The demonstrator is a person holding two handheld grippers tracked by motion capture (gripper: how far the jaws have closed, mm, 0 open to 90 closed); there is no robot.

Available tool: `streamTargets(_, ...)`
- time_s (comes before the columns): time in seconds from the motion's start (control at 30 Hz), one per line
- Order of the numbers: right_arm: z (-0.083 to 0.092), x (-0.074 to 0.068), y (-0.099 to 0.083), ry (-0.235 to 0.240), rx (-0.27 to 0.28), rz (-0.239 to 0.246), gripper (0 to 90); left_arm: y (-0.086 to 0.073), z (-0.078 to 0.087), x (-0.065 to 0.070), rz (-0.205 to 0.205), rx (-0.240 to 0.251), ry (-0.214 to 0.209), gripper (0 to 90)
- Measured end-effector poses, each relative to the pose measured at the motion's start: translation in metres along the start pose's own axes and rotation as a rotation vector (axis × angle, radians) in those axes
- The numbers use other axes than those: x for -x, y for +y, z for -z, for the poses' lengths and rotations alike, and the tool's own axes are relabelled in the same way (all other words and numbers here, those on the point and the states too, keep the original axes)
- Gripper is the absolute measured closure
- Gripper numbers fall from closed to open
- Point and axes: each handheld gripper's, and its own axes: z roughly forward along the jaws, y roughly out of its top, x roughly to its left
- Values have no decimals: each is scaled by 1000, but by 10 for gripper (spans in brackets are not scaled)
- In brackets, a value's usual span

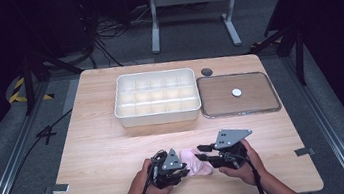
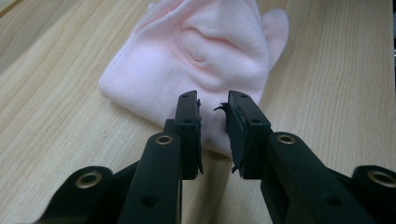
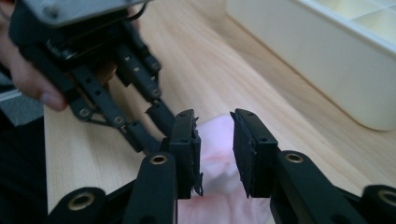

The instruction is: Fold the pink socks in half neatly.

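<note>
Lying on the wooden table [image 1: 106, 151] near its front edge, between the two grippers: pink sock [image 1: 196, 160], bunched and folded.

Left gripper [image 1: 182, 172] sitting low at the sock's left end; in the left gripper view, jaws standing a narrow gap apart, sock [image 2: 205, 51] edge lying in that gap; pads pressing the cloth or not — cannot tell. Left hand [image 1: 147, 183] wrapping the gripper body.

Right gripper [image 1: 203, 153] hovering over the sock's right part, raised a little, grey three-cornered plate on top. In the right gripper view, jaws standing apart, released, pink cloth [image 3: 219, 158] showing in the gap below, pads not touching it; left gripper [image 3: 159, 116] facing it just beyond.

Standing well apart at the back of the table: white compartment box [image 1: 157, 110], and just beside it on the right, a flat tray [image 1: 211, 107] carrying a small white disc [image 1: 236, 92]. Small dark round spot [image 1: 206, 71] behind the tray.
</note>
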Motion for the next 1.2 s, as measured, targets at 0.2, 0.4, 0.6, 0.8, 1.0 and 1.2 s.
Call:
streamTargets(0.2, -17, -1, -7, -17, -104, 44, 690, -1, 0, 0, 15, 7, -7, 743)
streamTargets(0.4, -24, 9, -28, -12, -198, 23, 673, -1, 0, 0, 15, 7, -9, 740)
streamTargets(0.6, -28, 6, -30, -13, -201, 48, 662, -2, 2, -2, 59, -2, 8, 602)
streamTargets(0.8, -28, 8, -31, -4, -197, 41, 662, -9, 4, -8, 217, 26, -16, 461)
streamTargets(1.0, -28, 8, -30, -2, -199, 32, 652, -7, 1, -7, 195, 26, 9, 480)
streamTargets(1.2, -15, 6, -22, -43, -129, 60, 712, -8, 1, -7, 163, 22, 29, 528)
